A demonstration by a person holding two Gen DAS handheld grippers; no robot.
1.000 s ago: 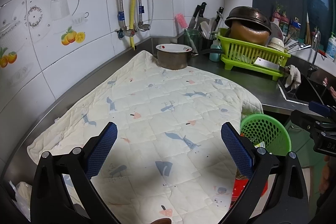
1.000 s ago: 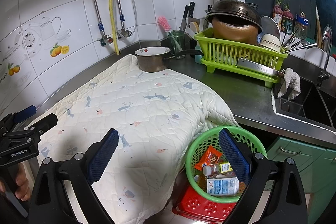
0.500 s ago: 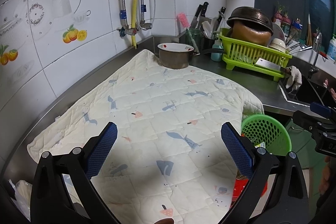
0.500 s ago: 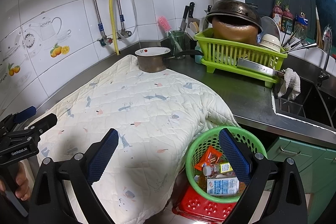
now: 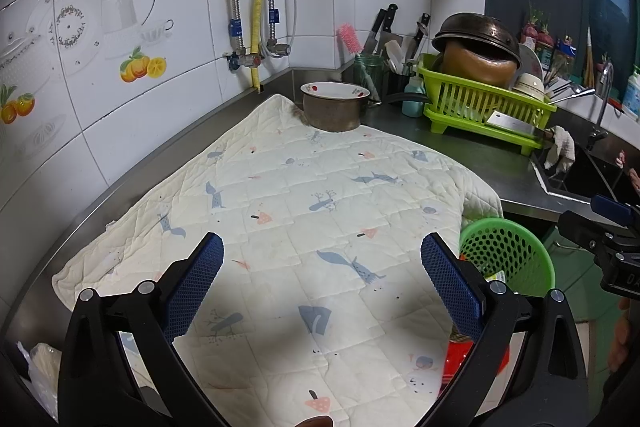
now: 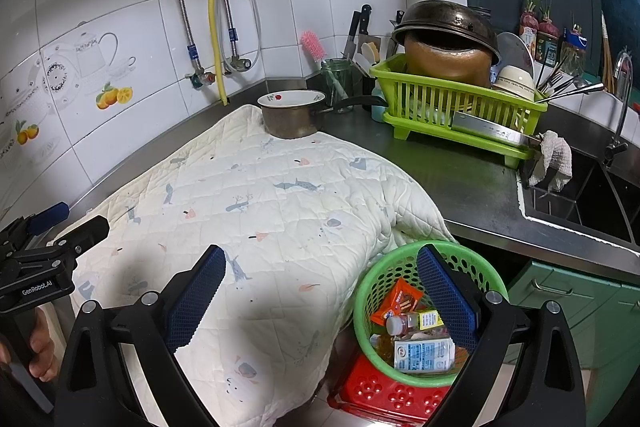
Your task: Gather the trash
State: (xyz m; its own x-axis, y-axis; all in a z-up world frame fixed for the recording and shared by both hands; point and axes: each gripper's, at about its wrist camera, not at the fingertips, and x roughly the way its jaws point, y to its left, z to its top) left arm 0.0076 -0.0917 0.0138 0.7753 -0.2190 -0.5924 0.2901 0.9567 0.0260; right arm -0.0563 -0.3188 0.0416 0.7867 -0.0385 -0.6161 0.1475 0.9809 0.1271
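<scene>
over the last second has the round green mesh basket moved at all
No. In the right wrist view the round green mesh basket sits at the same spot beside the hanging edge of the white quilted cloth, on the red perforated stool.

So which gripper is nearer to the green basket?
Right. The right gripper hovers just above the green basket, one finger over its rim; the left gripper is over the quilt.

Bright, even indoor light fills both views, and focus is sharp. Soft shadows fall on the quilted mat (image 5: pixel 304 227) below the fingers (image 5: pixel 196 279). Fisheye bending curves the wall tiles (image 6: pixel 100 27), with black vignette at the corners.
</scene>
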